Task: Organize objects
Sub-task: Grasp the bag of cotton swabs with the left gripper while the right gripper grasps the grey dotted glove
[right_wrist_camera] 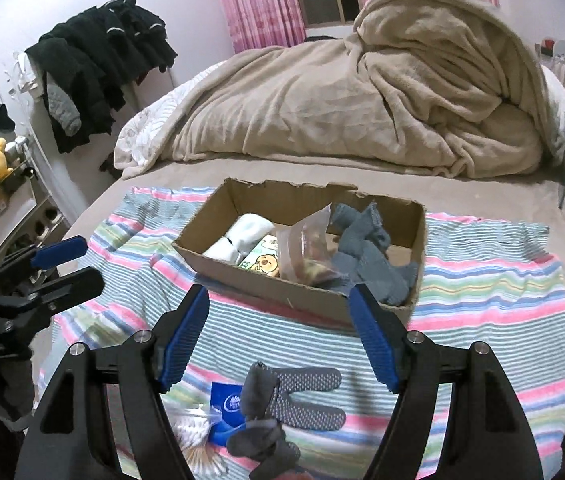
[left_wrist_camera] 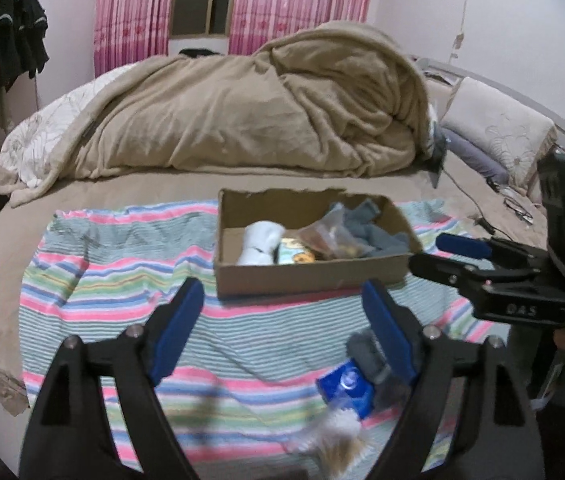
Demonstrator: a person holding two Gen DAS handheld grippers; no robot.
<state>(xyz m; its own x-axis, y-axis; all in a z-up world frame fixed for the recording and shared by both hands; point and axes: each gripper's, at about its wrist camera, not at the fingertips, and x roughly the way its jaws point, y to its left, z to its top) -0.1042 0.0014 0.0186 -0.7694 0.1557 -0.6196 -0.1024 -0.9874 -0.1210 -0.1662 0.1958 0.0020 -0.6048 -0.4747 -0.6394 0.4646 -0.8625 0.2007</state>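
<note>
While I look along my left gripper (left_wrist_camera: 282, 320), its blue-padded fingers (left_wrist_camera: 180, 332) stand spread wide with nothing between them, above the striped pastel towel (left_wrist_camera: 122, 272) on the bed. Ahead sits the shallow brown cardboard box (left_wrist_camera: 306, 276), holding a rolled white sock (left_wrist_camera: 260, 242), a clear plastic bag of snacks (left_wrist_camera: 330, 236) and a grey cloth (left_wrist_camera: 378, 228). Near my right finger lie a blue packet (left_wrist_camera: 346, 388) and a bundle of cotton swabs (left_wrist_camera: 338, 436), blurred. My right gripper (left_wrist_camera: 438, 252) shows at the right edge, parted too.

From my right gripper (right_wrist_camera: 278, 328), the fingers (right_wrist_camera: 374, 344) gape open and empty. Below them a grey dotted work glove (right_wrist_camera: 302, 396) lies flat on the towel (right_wrist_camera: 482, 288), a crumpled grey glove (right_wrist_camera: 262, 436) overlapping it, beside the blue packet (right_wrist_camera: 226, 404). The box (right_wrist_camera: 306, 296) stands just beyond. A heaped beige blanket (right_wrist_camera: 362, 100) fills the bed behind.
</note>
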